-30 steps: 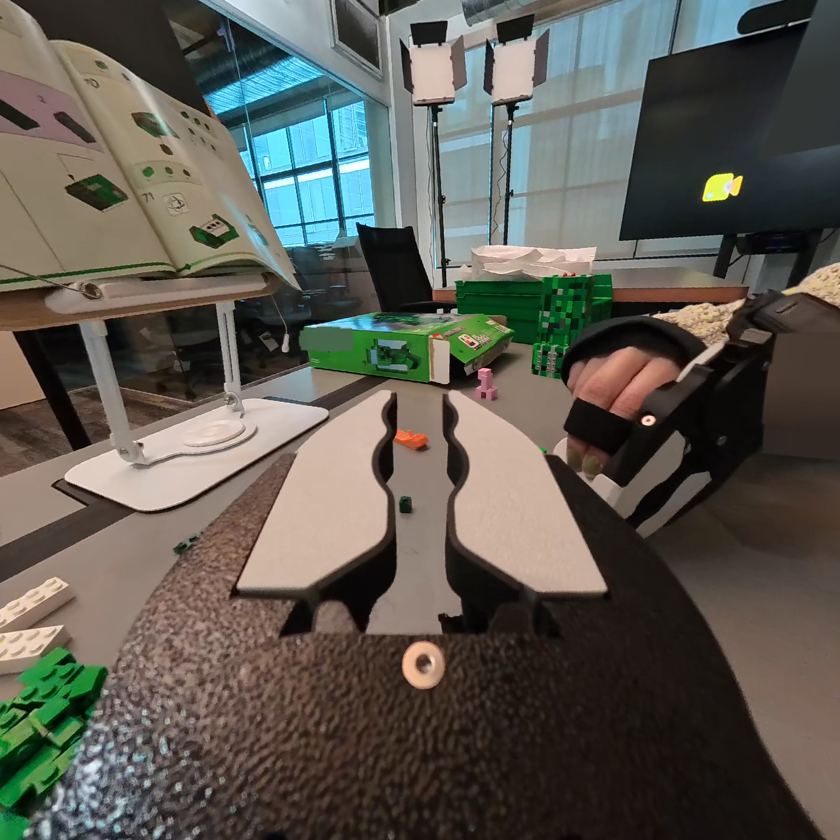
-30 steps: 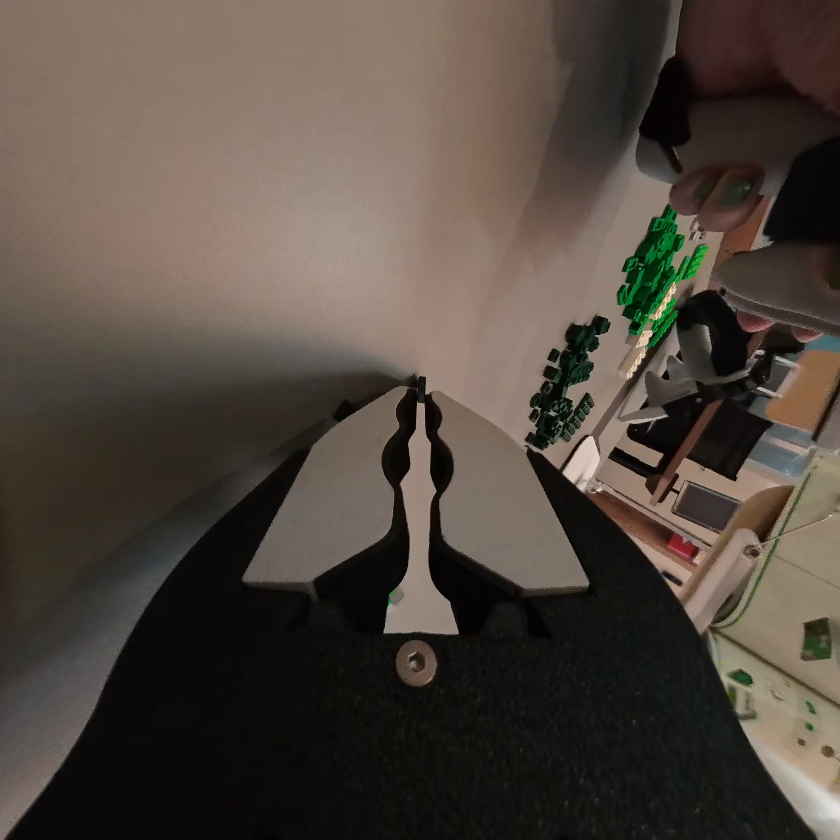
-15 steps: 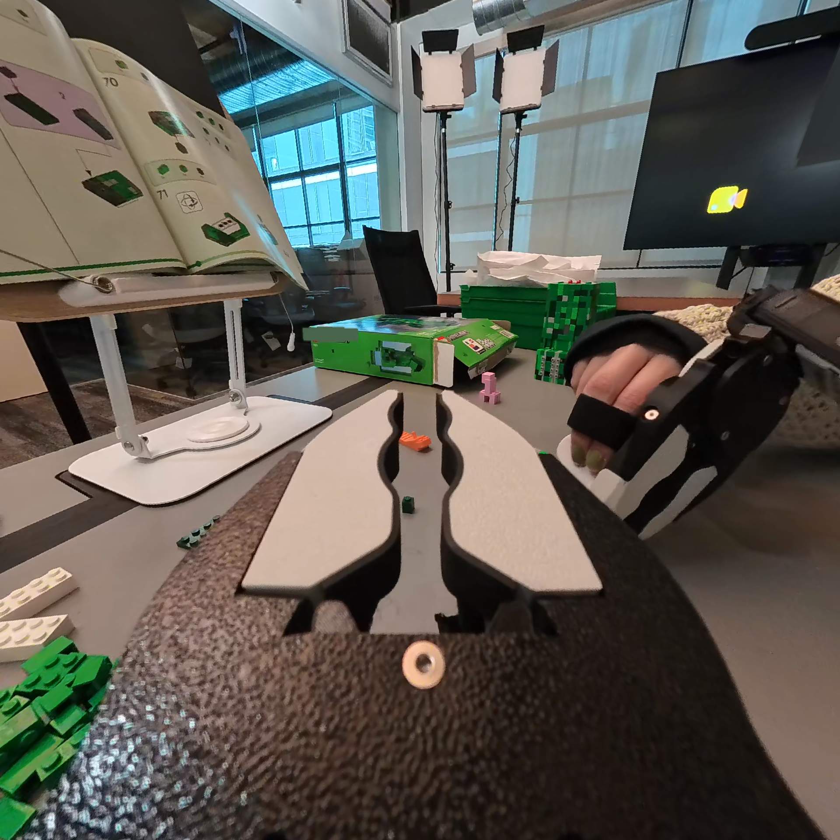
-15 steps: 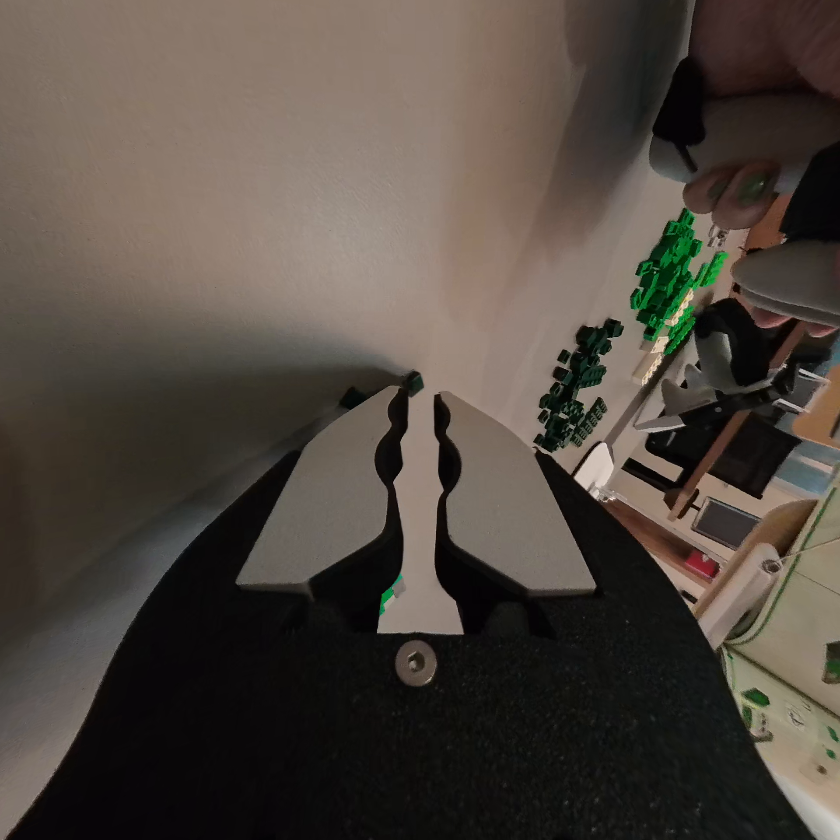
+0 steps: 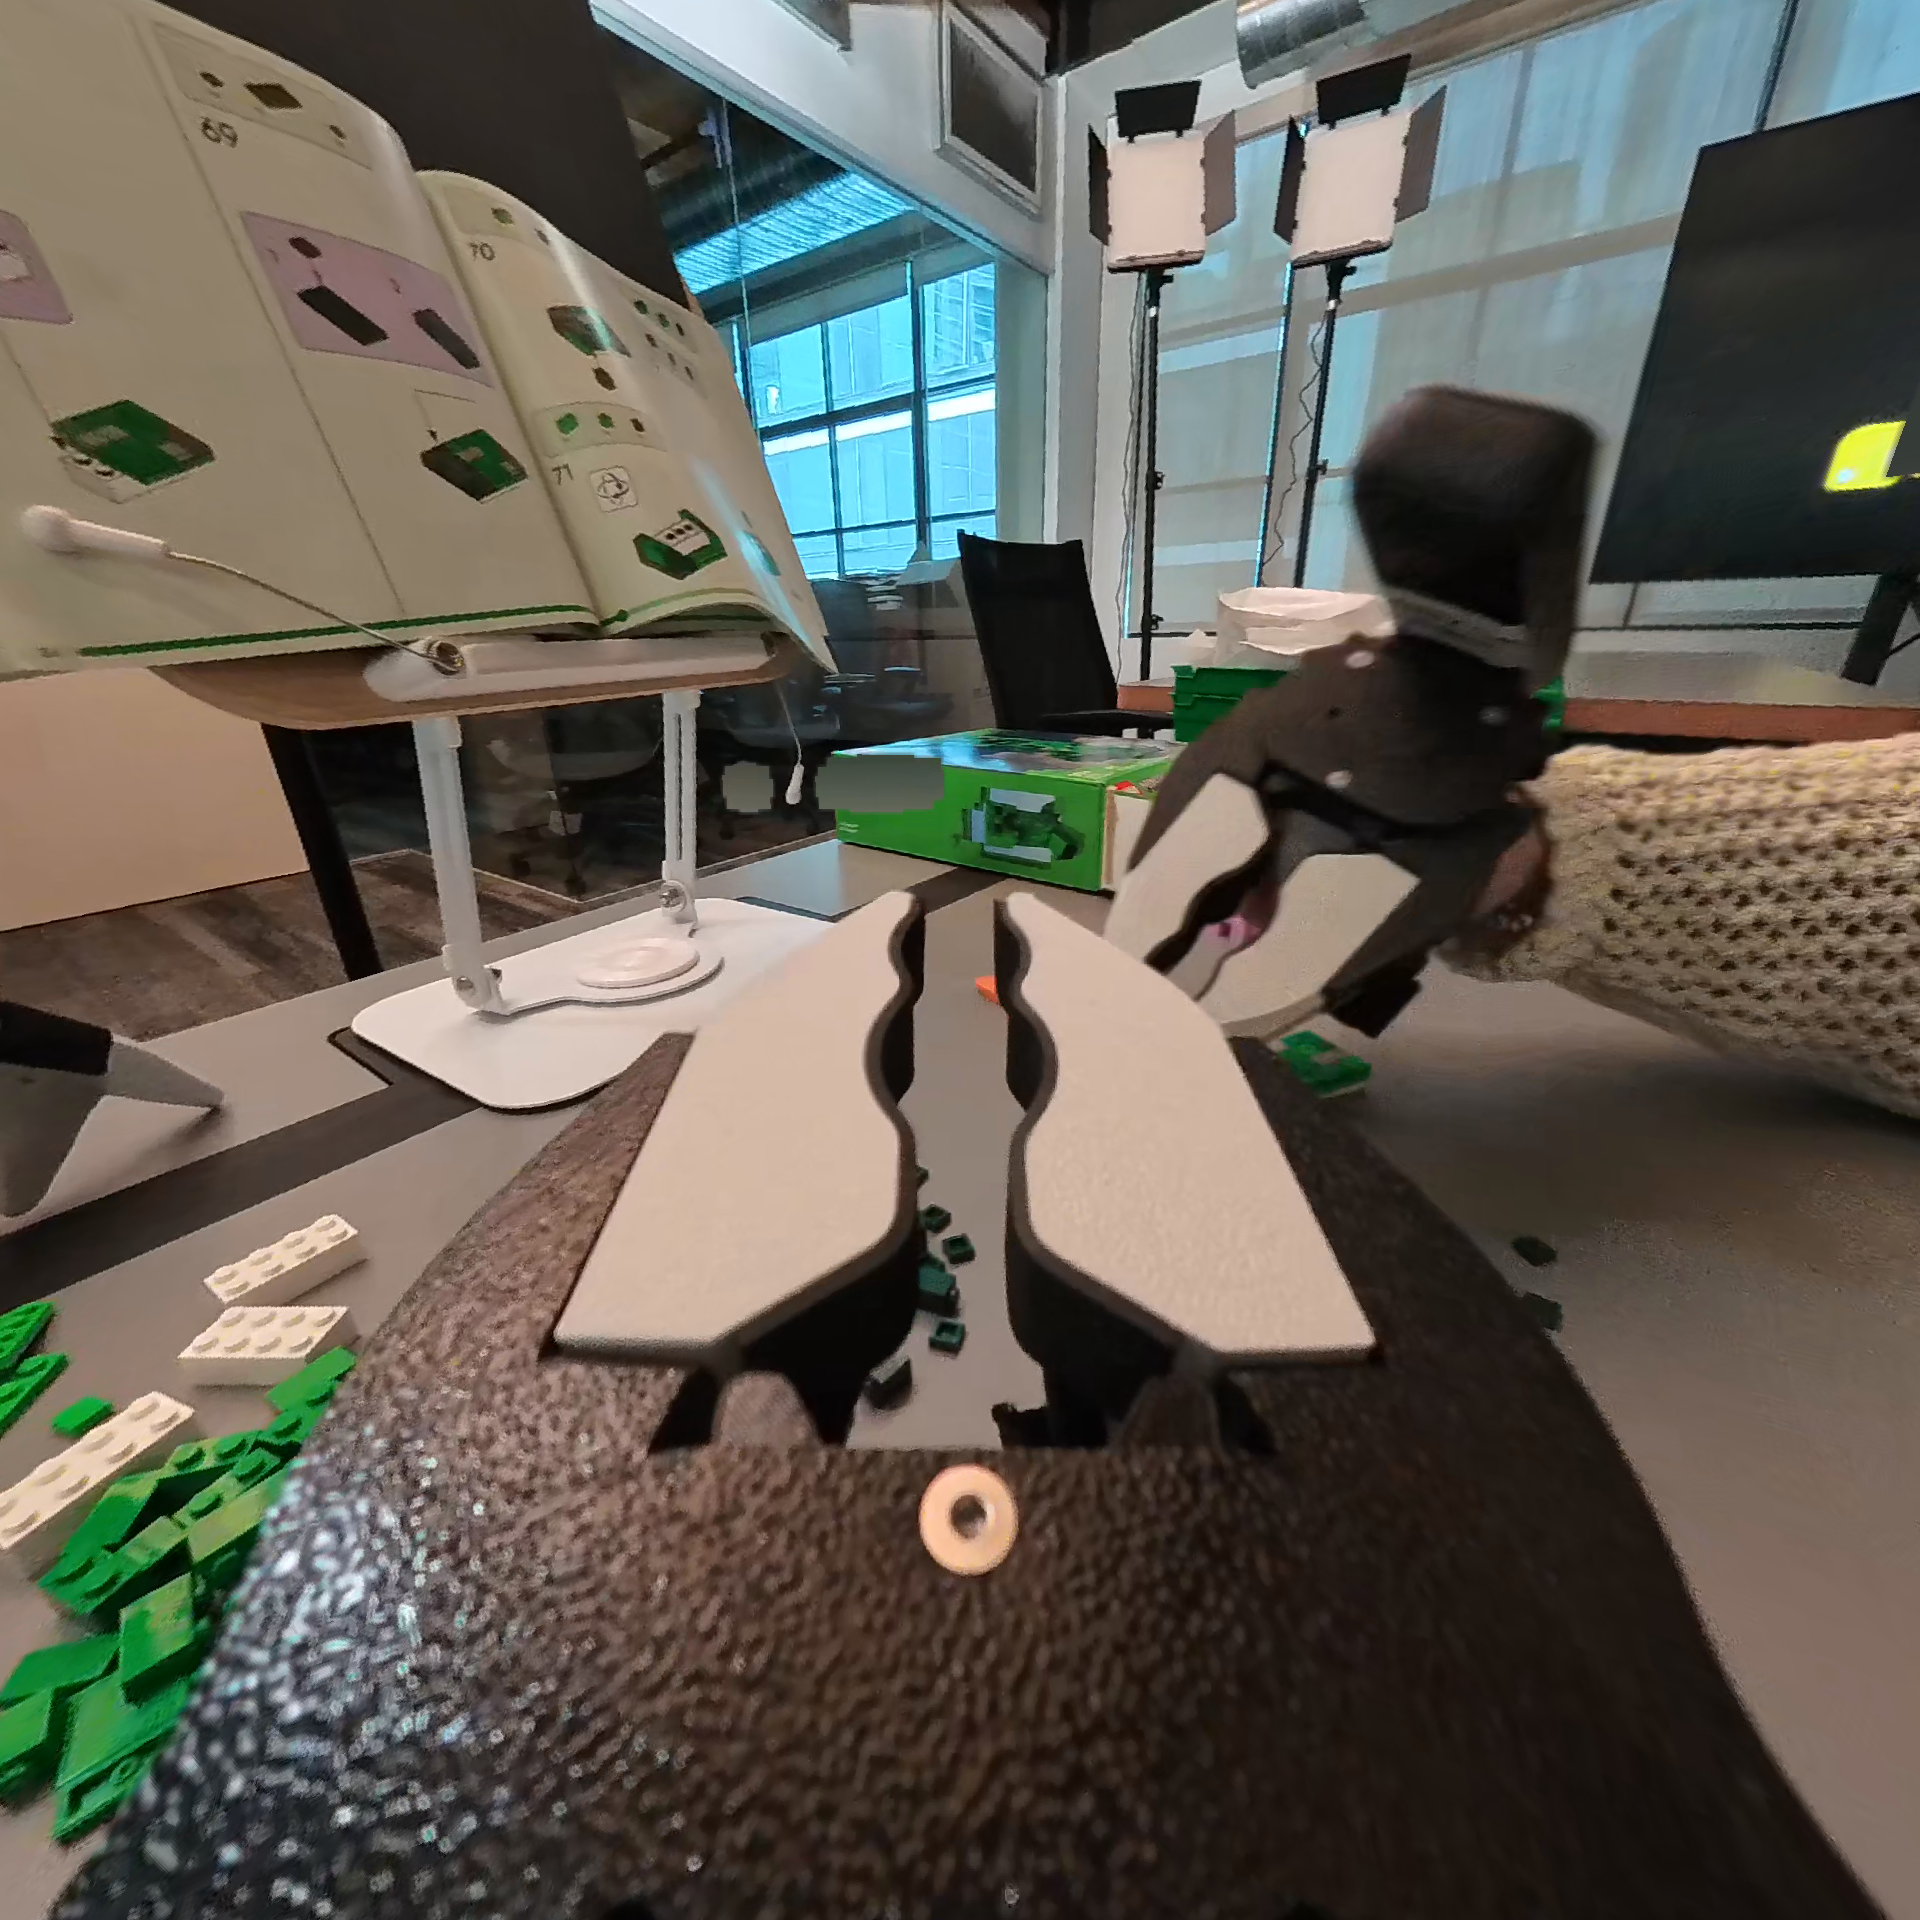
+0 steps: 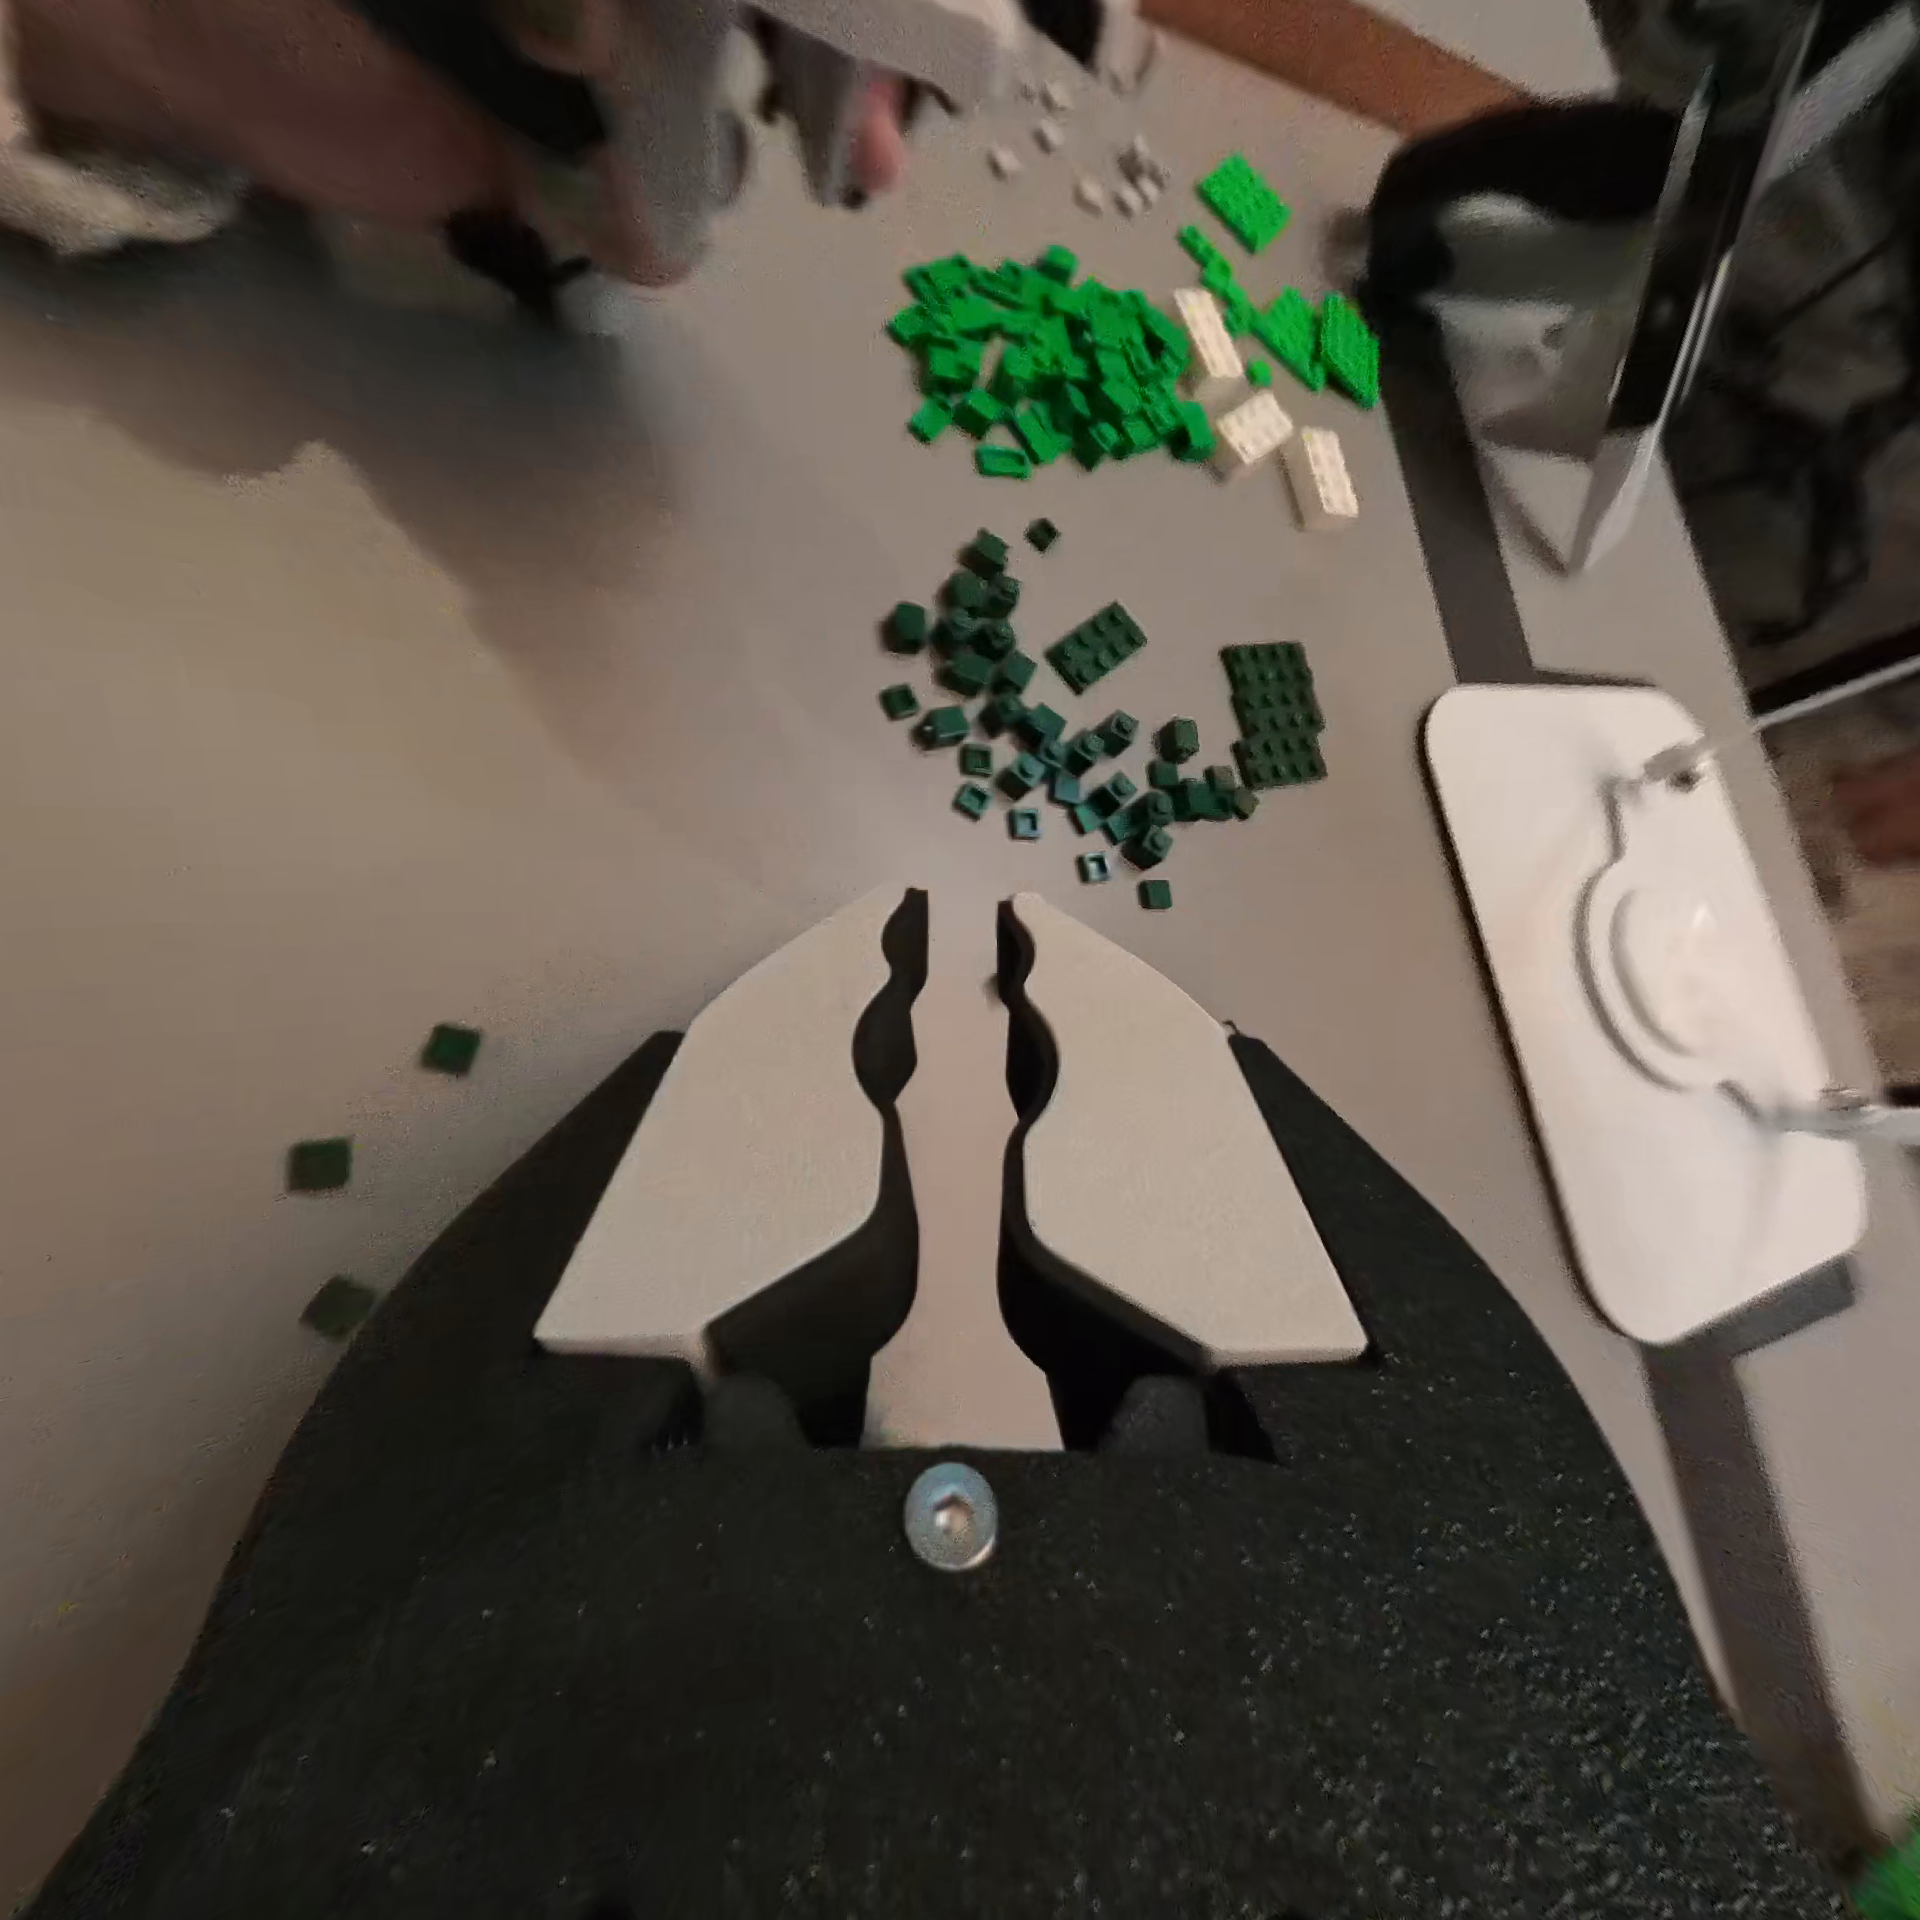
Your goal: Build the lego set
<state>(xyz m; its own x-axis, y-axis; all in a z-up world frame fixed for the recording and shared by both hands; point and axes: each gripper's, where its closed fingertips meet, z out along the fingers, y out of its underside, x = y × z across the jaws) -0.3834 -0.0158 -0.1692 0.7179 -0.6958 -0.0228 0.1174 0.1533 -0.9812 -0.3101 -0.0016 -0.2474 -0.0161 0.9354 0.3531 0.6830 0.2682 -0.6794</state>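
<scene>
My left gripper [image 5: 956, 909] is open and holds nothing; it hovers over loose dark green pieces [image 5: 940, 1283] on the grey table [image 5: 1558, 1195]. My right gripper [image 6: 963, 902] is open too, with nothing plainly between its pads. It points at a pile of small dark green pieces [image 6: 1039, 727], with a bright green pile [image 6: 1049, 364] and white bricks [image 6: 1257, 416] beyond. In the left wrist view the right gripper [image 5: 1174, 951] hangs over a small green build [image 5: 1322, 1062]. The open instruction book [image 5: 364, 395] stands on a white stand.
The stand's white base [image 6: 1621, 997] lies right of the dark green pile. Single dark green tiles [image 6: 452, 1044] lie at the left. A green box [image 5: 997, 821] and an orange piece [image 5: 987, 987] lie farther back. Bright green and white bricks [image 5: 125, 1455] lie at the left. Left tips to right tips: about 11 centimetres.
My right gripper was shut on a tiny dark green piece, opened and let it go, then swung to face the piles. My left gripper narrowed slightly and moved over the dark green pieces.
</scene>
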